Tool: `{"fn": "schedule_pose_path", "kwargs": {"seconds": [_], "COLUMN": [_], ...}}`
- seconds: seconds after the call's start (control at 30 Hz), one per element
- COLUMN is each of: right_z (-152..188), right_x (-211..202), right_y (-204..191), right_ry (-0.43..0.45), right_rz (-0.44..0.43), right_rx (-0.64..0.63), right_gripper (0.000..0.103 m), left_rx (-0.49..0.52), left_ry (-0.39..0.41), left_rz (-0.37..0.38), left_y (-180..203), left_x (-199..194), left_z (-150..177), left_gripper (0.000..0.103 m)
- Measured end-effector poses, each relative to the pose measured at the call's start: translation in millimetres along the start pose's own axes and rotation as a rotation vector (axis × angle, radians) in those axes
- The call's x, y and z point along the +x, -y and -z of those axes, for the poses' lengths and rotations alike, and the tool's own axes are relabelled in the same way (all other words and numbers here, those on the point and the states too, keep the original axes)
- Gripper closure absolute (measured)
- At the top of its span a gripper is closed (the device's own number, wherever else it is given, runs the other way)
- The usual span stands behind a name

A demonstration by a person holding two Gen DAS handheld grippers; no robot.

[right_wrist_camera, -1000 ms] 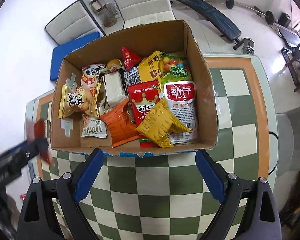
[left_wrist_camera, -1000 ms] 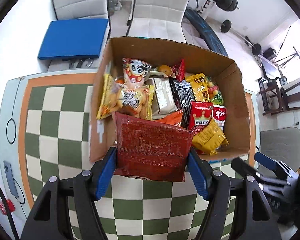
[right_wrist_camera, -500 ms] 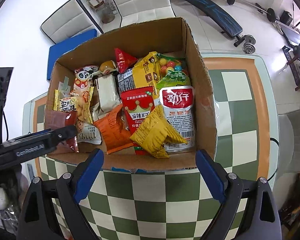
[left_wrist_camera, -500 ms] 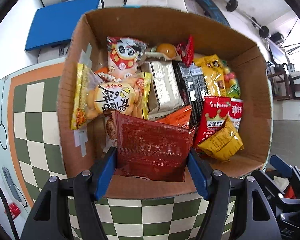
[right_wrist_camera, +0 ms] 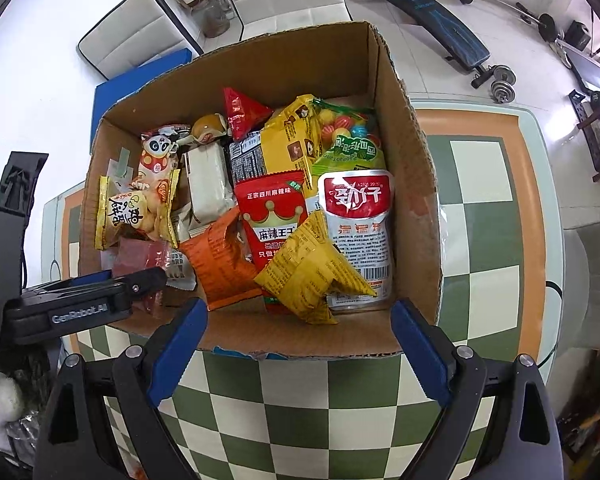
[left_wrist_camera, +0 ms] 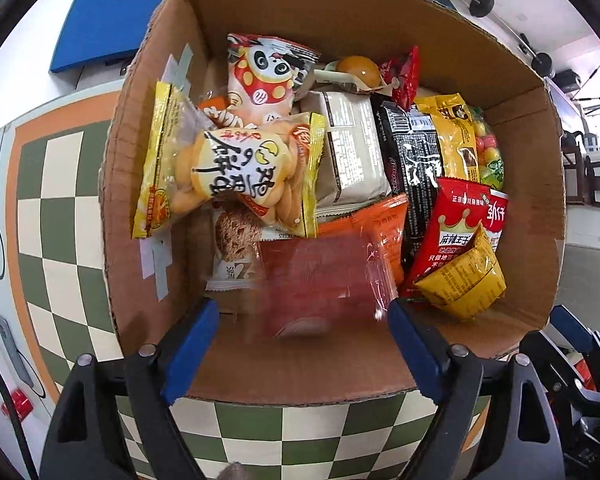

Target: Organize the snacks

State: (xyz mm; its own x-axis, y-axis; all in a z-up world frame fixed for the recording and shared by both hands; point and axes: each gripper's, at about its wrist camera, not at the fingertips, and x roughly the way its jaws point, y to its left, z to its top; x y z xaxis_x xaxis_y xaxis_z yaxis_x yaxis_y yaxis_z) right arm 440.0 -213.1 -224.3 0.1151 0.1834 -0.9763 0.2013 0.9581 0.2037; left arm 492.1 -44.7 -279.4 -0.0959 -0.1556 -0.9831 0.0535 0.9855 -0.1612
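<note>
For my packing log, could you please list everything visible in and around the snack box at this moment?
brown cardboard box: one, on the table, full of snacks
dark red foil packet: one, blurred, at the box's near-left corner, apart from the fingers
yellow biscuit bag: one, left side
panda-print pouch: one, far left
orange crinkled packet: one, near middle
green-and-cream checkered table: one, under the box
left gripper: open, over the box's near edge
right gripper: open, empty

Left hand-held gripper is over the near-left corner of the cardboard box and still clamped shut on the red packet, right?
Not quite. The left hand-held gripper is open: in the left wrist view the blurred red packet sits clear of both blue fingers, released inside the cardboard box. The position is right.
</note>
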Motion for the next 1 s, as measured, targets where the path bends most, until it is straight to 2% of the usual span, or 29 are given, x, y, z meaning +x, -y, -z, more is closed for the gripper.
{"fn": "schedule_pose_path", "kwargs": {"seconds": [0.07,0.2,0.37,0.57,0.83,1.0], "right_z": [-0.6,-0.8,0.6,5.4,30.1,62.8], "right_x": [1.2,3.6,2.1,-11.4,-54.0,-88.4], "right_y": [0.5,0.4,-2.1,-4.6,-5.2,-7.2], "right_ry": [-0.001,-0.007,-0.002,0.027,0.114,0.179], "right_rz": [0.002,0.008,0.010,0.005,0.000,-0.008], "right_rx": [0.001,-0.004,-0.011,-0.018,-0.034,-0.052], "right_gripper": [0.008,0.008,0.007,0.007,0.007,0.007], "left_rx": [-0.006,0.001,0.018,0.030,0.062,0.070], "left_ry": [0.003,0.019,0.111,0.163,0.332,0.420], "left_rz": [0.005,0.020,-0.006,-0.014,-0.061,-0.070], "left_y": [-1.3,-2.7,1.3,7.6,17.2,21.3], "left_x": [-2.2,-9.9,-26.7,-50.4,-99.8,-128.5], "left_z": [1.7,4.5,9.1,21.7,73.3,114.8], "left_gripper": [0.013,0.012,0.012,0.012,0.012,0.012]}}
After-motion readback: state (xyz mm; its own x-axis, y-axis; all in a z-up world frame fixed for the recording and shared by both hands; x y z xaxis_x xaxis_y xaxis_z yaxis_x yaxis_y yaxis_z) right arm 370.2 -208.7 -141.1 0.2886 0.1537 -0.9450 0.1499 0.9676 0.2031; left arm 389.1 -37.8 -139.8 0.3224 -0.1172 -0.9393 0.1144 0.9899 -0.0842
